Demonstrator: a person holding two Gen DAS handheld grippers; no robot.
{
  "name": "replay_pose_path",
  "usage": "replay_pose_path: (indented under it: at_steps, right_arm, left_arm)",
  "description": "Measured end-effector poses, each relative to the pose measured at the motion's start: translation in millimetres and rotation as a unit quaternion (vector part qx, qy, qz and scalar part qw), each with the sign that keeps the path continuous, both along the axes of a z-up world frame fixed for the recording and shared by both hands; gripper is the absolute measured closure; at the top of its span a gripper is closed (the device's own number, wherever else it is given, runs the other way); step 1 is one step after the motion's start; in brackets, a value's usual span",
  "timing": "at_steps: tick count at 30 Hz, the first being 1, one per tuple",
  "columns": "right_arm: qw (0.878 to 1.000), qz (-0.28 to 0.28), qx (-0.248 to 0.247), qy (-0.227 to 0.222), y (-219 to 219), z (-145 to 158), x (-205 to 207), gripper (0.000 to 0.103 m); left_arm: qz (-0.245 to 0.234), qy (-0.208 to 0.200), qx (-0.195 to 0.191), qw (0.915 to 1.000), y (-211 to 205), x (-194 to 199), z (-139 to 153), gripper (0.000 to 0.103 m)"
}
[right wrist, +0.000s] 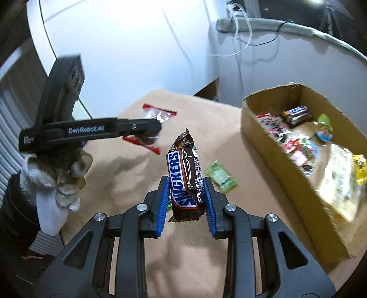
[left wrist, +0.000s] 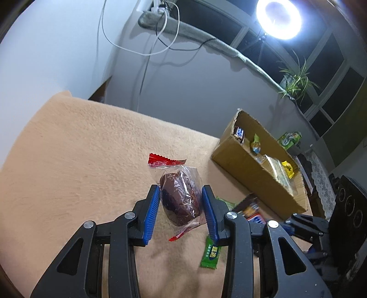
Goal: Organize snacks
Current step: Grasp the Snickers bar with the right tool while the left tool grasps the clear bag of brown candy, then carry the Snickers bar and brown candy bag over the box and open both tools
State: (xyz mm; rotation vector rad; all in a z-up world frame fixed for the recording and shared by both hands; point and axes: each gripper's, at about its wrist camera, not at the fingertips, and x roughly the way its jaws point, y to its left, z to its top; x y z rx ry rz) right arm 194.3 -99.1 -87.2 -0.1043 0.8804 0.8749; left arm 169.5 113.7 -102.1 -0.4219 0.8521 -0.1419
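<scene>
My left gripper point(left wrist: 180, 192) is shut on a brown cake in a clear wrapper with red ends point(left wrist: 180, 197), held above the tan cloth. In the right wrist view that left gripper point(right wrist: 151, 131) shows from the side, in a gloved hand point(right wrist: 59, 176), with the wrapped cake point(right wrist: 158, 115) in its jaws. My right gripper point(right wrist: 187, 183) is shut on a brown Snickers bar point(right wrist: 185, 174), lifted off the cloth. A cardboard box point(right wrist: 284, 165) with several snacks stands to the right; in the left wrist view the box point(left wrist: 250, 174) lies beyond my fingers to the right.
A green candy packet point(right wrist: 220, 176) lies on the tan cloth point(right wrist: 128, 174) near the box; the left view shows a green packet point(left wrist: 211, 253) under my fingers and a dark packet point(left wrist: 248, 207) beside the box. Cables hang on the wall behind. A ring lamp point(left wrist: 278, 18) shines at upper right.
</scene>
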Motion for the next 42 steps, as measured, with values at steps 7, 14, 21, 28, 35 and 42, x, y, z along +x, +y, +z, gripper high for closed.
replay_pose_path:
  at_steps: [7,14,21,28,35,42]
  right_arm:
    - [0.999,-0.039,0.019,-0.024,-35,28,-2,0.073]
    - [0.995,-0.088,0.026,-0.044,-73,46,14,0.073]
    - [0.990,-0.129,0.028,-0.056,-112,60,18,0.073]
    - [0.984,-0.160,0.030,-0.069,-138,71,25,0.073]
    - [0.979,-0.188,0.027,-0.069,-156,72,39,0.073]
    - [0.976,-0.209,0.024,-0.064,-168,68,53,0.073]
  left_arm:
    - [-0.010,-0.030,-0.006,0.9995,-8,-8,23,0.067]
    - [-0.033,-0.055,0.000,0.9979,-31,-5,42,0.067]
    - [-0.058,-0.075,0.002,0.9955,-57,4,57,0.067]
    - [-0.080,-0.092,0.015,0.9924,-83,14,68,0.067]
    - [-0.099,-0.106,0.047,0.9883,-109,24,77,0.067]
    - [-0.117,-0.110,0.069,0.9845,-130,40,79,0.067]
